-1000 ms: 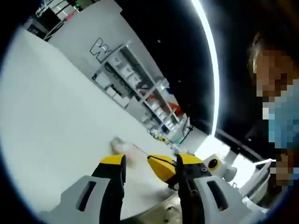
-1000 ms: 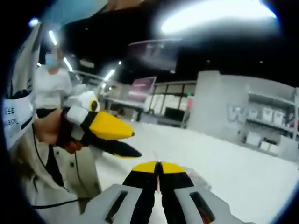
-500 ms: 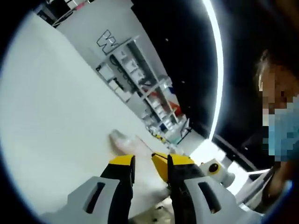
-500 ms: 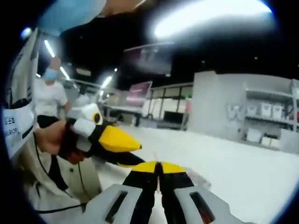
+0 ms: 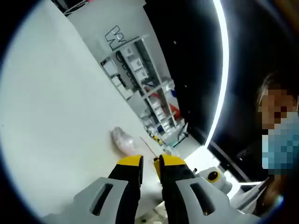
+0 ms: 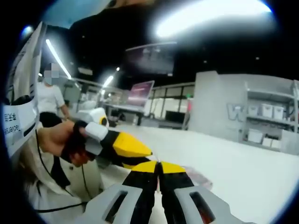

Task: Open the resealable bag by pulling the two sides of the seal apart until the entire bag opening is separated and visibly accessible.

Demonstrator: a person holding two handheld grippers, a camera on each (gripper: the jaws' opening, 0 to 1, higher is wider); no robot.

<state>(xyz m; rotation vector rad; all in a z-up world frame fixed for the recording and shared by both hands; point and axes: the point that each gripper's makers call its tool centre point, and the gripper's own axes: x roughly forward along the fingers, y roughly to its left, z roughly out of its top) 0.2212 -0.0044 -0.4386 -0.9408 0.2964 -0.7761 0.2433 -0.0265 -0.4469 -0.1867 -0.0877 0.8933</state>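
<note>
The resealable bag (image 5: pixel 125 140) is sitting just above the jaw tips at lower centre of the left gripper view, a clear, crumpled pouch with a thin red seal line running toward the jaws. It is hard to tell whether it is lying on the white bench (image 5: pixel 56 116) or hanging lifted off it.

The left gripper (image 5: pixel 148 162) is showing a narrow gap between its yellow tips, nearly together. The seal edge is reaching down into that gap, but I cannot tell whether the jaws are actually pinching the film. In the right gripper view it is coming in from the left, held in a person's hand (image 6: pixel 58 140), its tips meeting those of the right gripper (image 6: pixel 159 164).

The right gripper's jaws are pressed together at lower centre, with the bag's pinkish film (image 6: pixel 198 176) showing just right of the tips; it appears clamped on one lip of the seal.

Both grippers are crowding the same point, likely so each takes one side of the seal for pulling apart. The opening is looking unseparated.
</note>
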